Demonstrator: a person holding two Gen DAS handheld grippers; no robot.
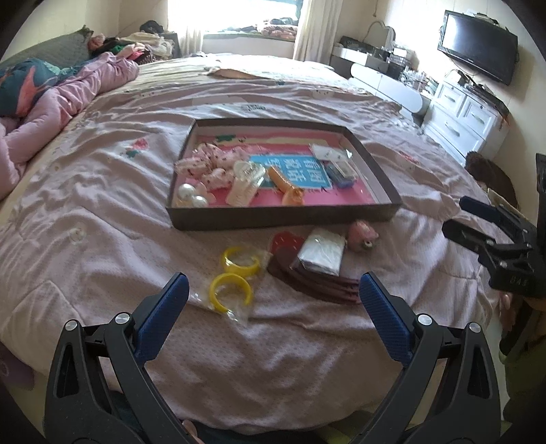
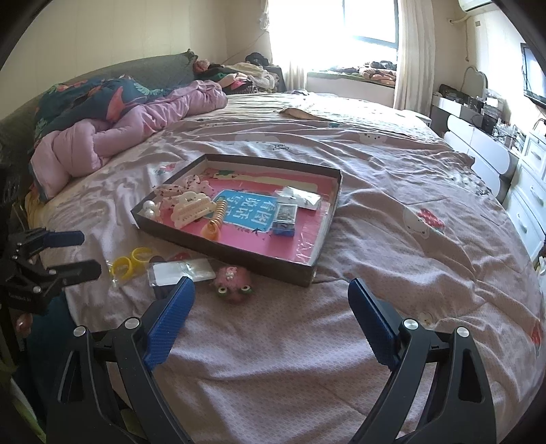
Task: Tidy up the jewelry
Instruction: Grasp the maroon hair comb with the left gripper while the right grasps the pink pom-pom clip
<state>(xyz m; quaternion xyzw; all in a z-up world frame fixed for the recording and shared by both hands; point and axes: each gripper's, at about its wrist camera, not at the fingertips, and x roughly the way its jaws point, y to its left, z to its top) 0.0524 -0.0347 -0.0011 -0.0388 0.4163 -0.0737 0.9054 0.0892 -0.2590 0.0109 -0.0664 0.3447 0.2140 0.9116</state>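
A shallow dark tray with a pink lining lies on the bed. It holds pink scrunchies, pearl pieces, a clear hair claw, an orange coil and small packets. In front of it on the sheet lie two yellow bangles in plastic, a white packet on dark red bands, and a pink clip. My left gripper hangs open just short of the bangles. My right gripper is open near the pink clip.
A crumpled pink duvet and a dark floral pillow lie at the bed's left. White drawers, a dresser and a wall television stand at the right. A bright window is behind the bed.
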